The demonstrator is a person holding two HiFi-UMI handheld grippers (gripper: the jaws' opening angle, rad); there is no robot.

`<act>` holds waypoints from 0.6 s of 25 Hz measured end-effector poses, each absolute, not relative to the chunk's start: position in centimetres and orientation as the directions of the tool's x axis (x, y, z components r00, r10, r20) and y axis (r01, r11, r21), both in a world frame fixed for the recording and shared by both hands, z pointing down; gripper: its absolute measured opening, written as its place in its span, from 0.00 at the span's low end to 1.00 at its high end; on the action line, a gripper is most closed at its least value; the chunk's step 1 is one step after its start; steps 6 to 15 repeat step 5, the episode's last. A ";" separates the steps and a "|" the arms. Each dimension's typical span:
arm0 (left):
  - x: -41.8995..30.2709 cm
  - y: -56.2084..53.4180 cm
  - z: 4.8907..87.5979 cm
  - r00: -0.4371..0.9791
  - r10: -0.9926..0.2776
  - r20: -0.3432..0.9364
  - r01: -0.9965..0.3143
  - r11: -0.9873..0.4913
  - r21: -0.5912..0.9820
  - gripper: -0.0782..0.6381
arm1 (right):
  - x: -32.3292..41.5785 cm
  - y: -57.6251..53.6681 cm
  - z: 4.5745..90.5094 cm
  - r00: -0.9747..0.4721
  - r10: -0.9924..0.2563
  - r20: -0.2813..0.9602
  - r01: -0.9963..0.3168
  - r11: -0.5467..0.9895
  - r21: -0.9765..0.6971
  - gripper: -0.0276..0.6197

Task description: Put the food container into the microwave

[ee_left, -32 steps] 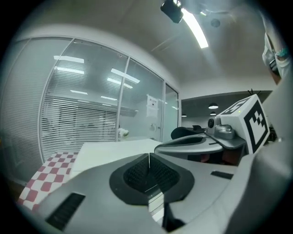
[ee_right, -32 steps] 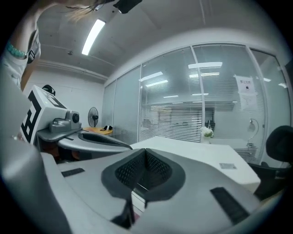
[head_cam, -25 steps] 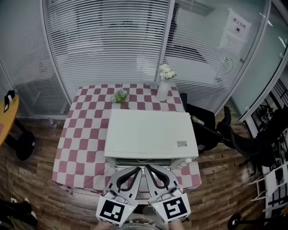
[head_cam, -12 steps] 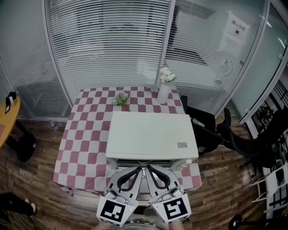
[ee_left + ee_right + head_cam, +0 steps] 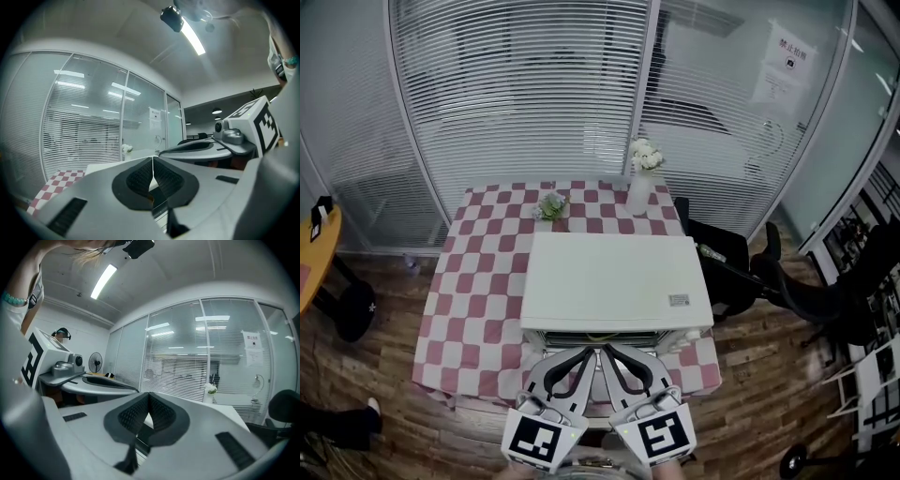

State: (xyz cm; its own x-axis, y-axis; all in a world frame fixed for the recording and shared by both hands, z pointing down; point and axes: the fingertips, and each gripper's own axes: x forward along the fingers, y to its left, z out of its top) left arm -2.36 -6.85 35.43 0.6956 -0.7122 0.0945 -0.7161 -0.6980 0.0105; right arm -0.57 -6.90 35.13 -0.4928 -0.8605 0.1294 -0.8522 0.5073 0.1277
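A glass wall with blinds (image 5: 525, 94) backs a table under a red-and-white checked cloth (image 5: 478, 281), and most of the table's near half is taken up by the white microwave (image 5: 614, 281), seen from above so that its door and inside are hidden. Behind it stand a vase of white flowers (image 5: 639, 183) and a small plant (image 5: 550, 203). Over the last second almost nothing has altered. The left gripper (image 5: 586, 353) and the right gripper (image 5: 613, 348) sit side by side just in front of the microwave's front edge as before, each with its jaws pressed together on nothing. The food container shows in no view, so it may be shut inside the microwave or somewhere out of frame. I judge this a resting pose that suits either case.
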 end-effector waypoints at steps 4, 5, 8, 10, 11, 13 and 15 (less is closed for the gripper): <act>-2.5 -7.0 35.6 0.694 -0.713 0.100 -0.717 -0.697 0.009 0.13 | -0.5 -6.9 35.4 -0.490 -0.860 0.140 -0.852 0.507 0.133 0.03; -2.5 -7.1 35.6 0.694 -0.713 0.100 -0.718 -0.696 0.007 0.13 | -0.5 -6.8 35.5 -0.489 -0.860 0.142 -0.851 0.507 0.137 0.03; -2.5 -7.1 35.6 0.694 -0.713 0.100 -0.718 -0.696 0.007 0.13 | -0.5 -6.8 35.5 -0.489 -0.860 0.142 -0.851 0.507 0.137 0.03; -2.5 -7.1 35.6 0.694 -0.713 0.100 -0.718 -0.696 0.007 0.13 | -0.5 -6.8 35.5 -0.489 -0.860 0.142 -0.851 0.507 0.137 0.03; -2.5 -7.1 35.6 0.694 -0.713 0.100 -0.718 -0.696 0.007 0.13 | -0.5 -6.8 35.5 -0.489 -0.860 0.142 -0.851 0.507 0.137 0.03; -2.5 -7.1 35.6 0.694 -0.713 0.100 -0.718 -0.696 0.007 0.13 | -0.5 -6.8 35.5 -0.489 -0.860 0.142 -0.851 0.507 0.137 0.03; -2.5 -7.1 35.6 0.694 -0.713 0.100 -0.718 -0.696 0.007 0.13 | -0.5 -6.8 35.5 -0.489 -0.860 0.142 -0.851 0.507 0.137 0.03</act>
